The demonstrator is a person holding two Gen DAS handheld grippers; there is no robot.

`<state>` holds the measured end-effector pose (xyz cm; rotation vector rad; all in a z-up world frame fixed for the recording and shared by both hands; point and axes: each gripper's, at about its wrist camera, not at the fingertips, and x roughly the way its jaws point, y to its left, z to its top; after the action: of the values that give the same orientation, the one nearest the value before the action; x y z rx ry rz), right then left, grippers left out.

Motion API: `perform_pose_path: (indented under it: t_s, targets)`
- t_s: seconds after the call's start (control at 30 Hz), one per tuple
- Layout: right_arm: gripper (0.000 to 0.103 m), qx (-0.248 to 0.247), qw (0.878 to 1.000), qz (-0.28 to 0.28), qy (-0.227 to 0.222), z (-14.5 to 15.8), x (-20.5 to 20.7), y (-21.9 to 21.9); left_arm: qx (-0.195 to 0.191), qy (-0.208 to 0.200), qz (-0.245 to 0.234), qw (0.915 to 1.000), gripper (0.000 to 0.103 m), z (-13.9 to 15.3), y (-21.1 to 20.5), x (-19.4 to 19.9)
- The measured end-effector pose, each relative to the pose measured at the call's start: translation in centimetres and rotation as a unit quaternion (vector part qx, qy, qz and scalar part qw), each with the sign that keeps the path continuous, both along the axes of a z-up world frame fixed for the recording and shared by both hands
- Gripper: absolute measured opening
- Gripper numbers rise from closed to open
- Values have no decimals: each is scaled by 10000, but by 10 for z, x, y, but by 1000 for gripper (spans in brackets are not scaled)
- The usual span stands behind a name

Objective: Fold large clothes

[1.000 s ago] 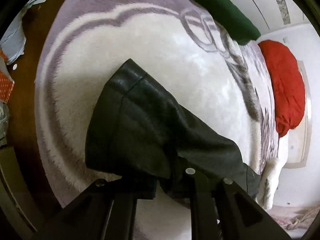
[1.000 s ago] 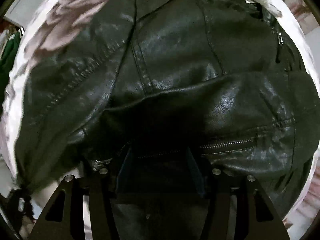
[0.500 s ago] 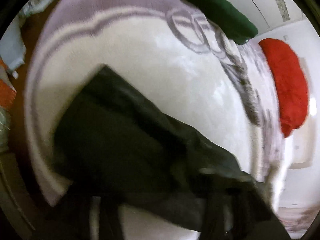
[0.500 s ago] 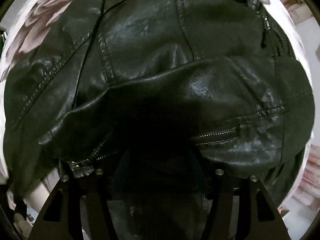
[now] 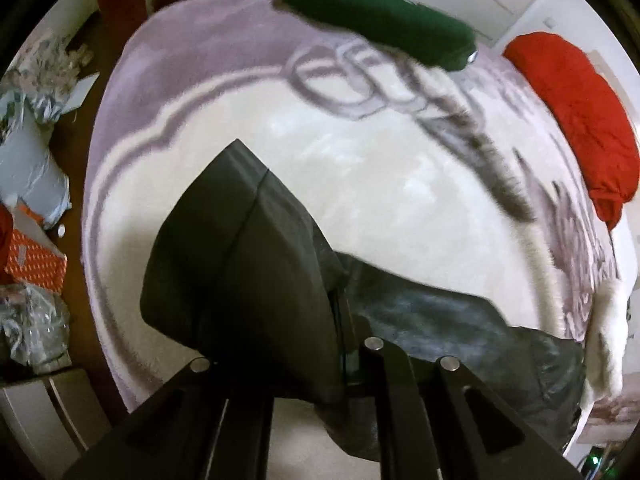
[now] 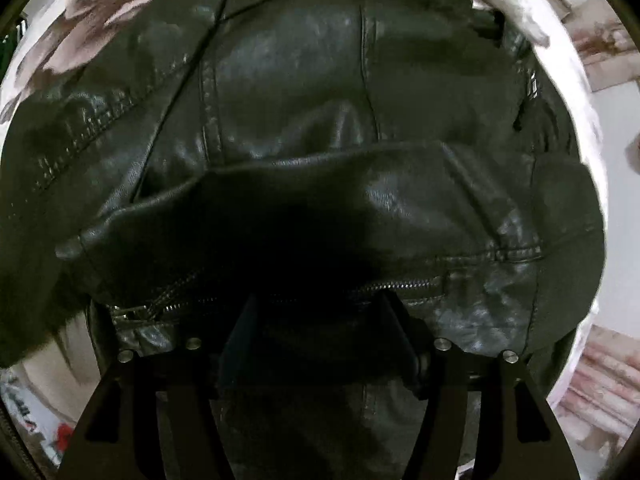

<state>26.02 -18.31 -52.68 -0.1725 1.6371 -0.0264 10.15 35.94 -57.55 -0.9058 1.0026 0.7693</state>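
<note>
A black leather jacket (image 6: 320, 120) lies on a white and lilac blanket (image 5: 380, 152) and fills the right wrist view. My left gripper (image 5: 340, 352) is shut on the jacket's sleeve (image 5: 240, 272), whose cuff end hangs over the blanket in front of the fingers. My right gripper (image 6: 316, 320) is pushed into a folded edge of the jacket by its zip (image 6: 400, 284); the jaws stand apart with leather between them, their tips hidden in the dark fold.
A green garment (image 5: 380, 12) and a red garment (image 5: 576, 120) lie at the far side of the blanket. Boxes and bags (image 5: 32, 208) clutter the brown floor at the left.
The left gripper swung the sleeve about and the cuff now sits further right and higher over the blanket. In the right view the jacket's folded edge has shifted slightly.
</note>
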Motion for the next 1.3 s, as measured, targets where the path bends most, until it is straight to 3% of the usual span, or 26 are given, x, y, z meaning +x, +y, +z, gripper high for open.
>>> perform_pose_path:
  t_s: [0.13, 0.2, 0.33, 0.67, 1.13, 1.23, 1.3]
  targets:
    - [65, 18, 9995, -92, -310, 22, -3, -3, 39, 68, 12, 10000, 6, -6, -1, 4]
    - [66, -131, 9999, -62, -93, 12, 0, -12, 109, 112, -23, 9999, 6, -8, -4, 6]
    - [67, 44, 9998, -159, 125, 8, 6, -23, 146, 156, 44, 9998, 6, -9, -7, 6]
    - [67, 266, 9991, -329, -76, 39, 10, -32, 89, 143, 106, 9998, 6, -10, -7, 6]
    - [69, 183, 9997, -161, 58, 30, 16, -25, -32, 108, 138, 9998, 6, -10, -5, 5]
    - [69, 171, 9995, -275, 27, 20, 11, -16, 51, 179, 70, 9998, 6, -11, -7, 8]
    - [69, 182, 9992, -344, -122, -8, 5, -35, 29, 157, 97, 9998, 6, -11, -7, 7]
